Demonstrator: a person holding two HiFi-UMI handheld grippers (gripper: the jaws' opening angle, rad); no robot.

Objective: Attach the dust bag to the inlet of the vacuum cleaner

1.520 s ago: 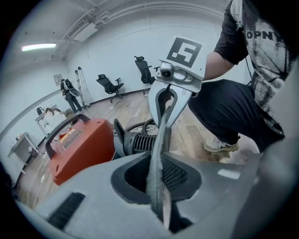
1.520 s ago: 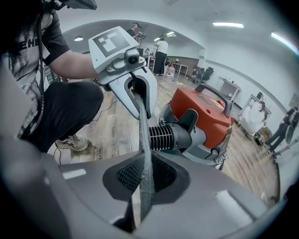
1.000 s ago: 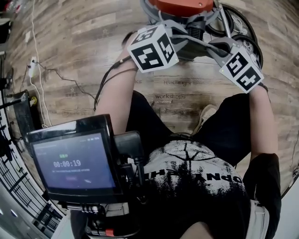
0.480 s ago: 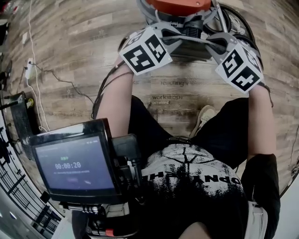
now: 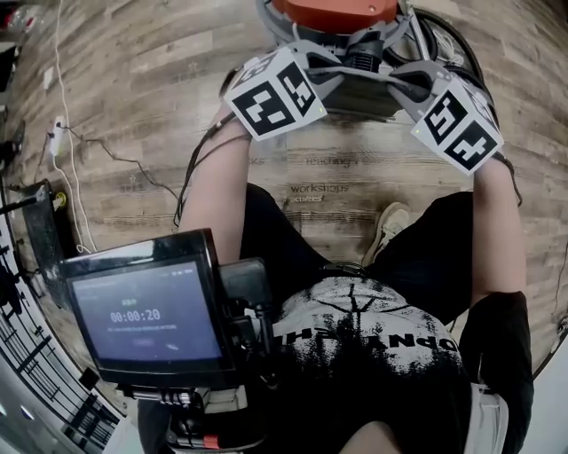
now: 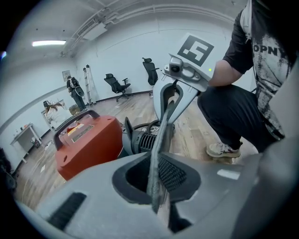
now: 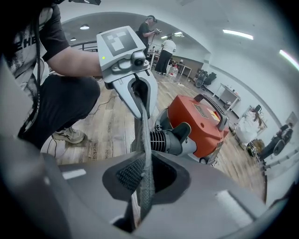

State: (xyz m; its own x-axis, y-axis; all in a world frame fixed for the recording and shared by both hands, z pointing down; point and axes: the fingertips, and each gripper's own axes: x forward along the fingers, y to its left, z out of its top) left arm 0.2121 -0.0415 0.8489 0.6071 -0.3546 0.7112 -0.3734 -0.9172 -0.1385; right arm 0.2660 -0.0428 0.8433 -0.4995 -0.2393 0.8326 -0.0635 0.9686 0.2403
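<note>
A red vacuum cleaner (image 5: 337,11) with a black handle stands on the wooden floor at the top of the head view; it also shows in the left gripper view (image 6: 88,144). Its black ribbed inlet end (image 7: 166,140) faces me. A grey dust bag edge (image 6: 161,135) stretches as a taut strip between both grippers just in front of it. My left gripper (image 6: 156,186) is shut on one end of the strip. The other end sits in my right gripper (image 7: 142,186), also shut on it. From above, the left gripper (image 5: 333,69) and right gripper (image 5: 399,75) face each other over the bag.
A black hose (image 5: 457,49) coils right of the vacuum. Cables and a power strip (image 5: 60,129) lie on the floor at left. My shoe (image 5: 390,222) is below the grippers. A screen (image 5: 146,310) hangs at my chest. Office chairs (image 6: 117,84) and people (image 7: 166,53) stand far off.
Both marker cubes have rolled slightly, and the left gripper has shifted a little left and up in the head view. Both still hold the bag.
</note>
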